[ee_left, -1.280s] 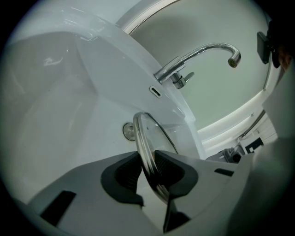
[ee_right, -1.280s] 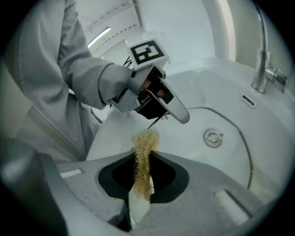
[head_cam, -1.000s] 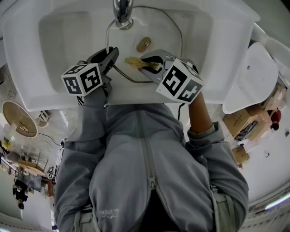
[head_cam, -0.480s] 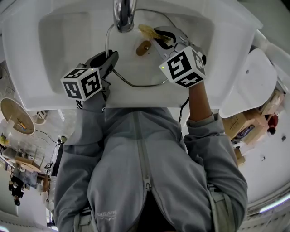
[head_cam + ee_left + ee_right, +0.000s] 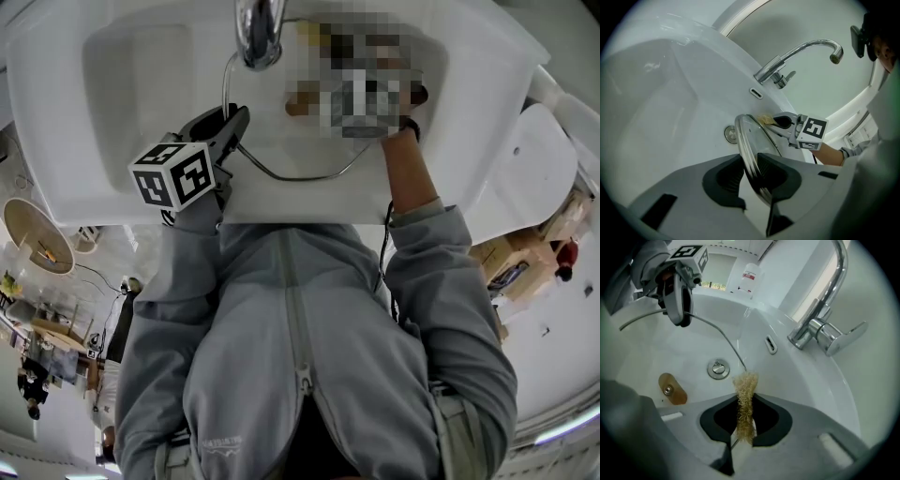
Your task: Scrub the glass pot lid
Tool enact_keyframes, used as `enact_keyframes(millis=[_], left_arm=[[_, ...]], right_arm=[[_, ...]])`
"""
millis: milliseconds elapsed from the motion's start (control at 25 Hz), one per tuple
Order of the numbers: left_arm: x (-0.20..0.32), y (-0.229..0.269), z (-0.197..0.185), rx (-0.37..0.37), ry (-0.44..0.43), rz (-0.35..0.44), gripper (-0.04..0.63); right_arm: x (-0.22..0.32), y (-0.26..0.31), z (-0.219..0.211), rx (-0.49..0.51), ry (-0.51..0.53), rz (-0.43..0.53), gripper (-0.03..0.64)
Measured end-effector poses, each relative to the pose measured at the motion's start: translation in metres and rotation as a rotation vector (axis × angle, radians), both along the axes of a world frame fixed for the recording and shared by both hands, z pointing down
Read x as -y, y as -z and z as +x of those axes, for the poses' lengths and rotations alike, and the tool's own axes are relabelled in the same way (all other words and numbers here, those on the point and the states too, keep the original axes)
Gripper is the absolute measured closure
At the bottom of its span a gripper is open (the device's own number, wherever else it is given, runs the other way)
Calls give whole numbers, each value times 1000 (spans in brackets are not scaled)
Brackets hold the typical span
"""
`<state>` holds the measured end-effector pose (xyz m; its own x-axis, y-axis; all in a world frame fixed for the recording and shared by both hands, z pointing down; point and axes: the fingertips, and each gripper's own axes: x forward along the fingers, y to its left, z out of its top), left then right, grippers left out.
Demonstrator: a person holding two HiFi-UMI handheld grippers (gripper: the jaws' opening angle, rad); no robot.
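Over the sink (image 5: 131, 94), the left hand-held gripper (image 5: 751, 180) grips the likely slick, breakable glass pot lid (image 5: 758, 139) by its rim; the right hand-held gripper (image 5: 746, 422) pinches a loofah (image 5: 746, 390).

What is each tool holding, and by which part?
The left tool clamps the glass lid by its rim; the right tool pinches a fibrous scrubber by its rear end.

White sink basin (image 5: 131, 84) with drain (image 5: 718, 369)
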<state>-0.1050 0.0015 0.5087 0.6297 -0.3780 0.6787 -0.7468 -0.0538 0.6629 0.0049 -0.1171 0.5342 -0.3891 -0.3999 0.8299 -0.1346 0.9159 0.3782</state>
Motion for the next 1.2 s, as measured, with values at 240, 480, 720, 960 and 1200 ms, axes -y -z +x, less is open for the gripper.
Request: enact_keyframes(millis=[240, 480, 720, 960, 1200], left_arm=[[-2, -1, 0, 10, -8, 4, 506], [-1, -1, 0, 32, -21, 6, 505], [-3, -3, -1, 63, -40, 1, 500], [-3, -5, -1, 67, -40, 0, 500], [-3, -5, -1, 68, -41, 1, 500]], right_arm=[[-16, -31, -5, -29, 44, -65, 571], [-38, -32, -7, -31, 81, -131, 571], [-77, -28, -7, -30, 107, -185, 571], [-113, -20, -2, -22, 92, -222, 575], [-154, -8, 1, -17, 120, -279, 575]])
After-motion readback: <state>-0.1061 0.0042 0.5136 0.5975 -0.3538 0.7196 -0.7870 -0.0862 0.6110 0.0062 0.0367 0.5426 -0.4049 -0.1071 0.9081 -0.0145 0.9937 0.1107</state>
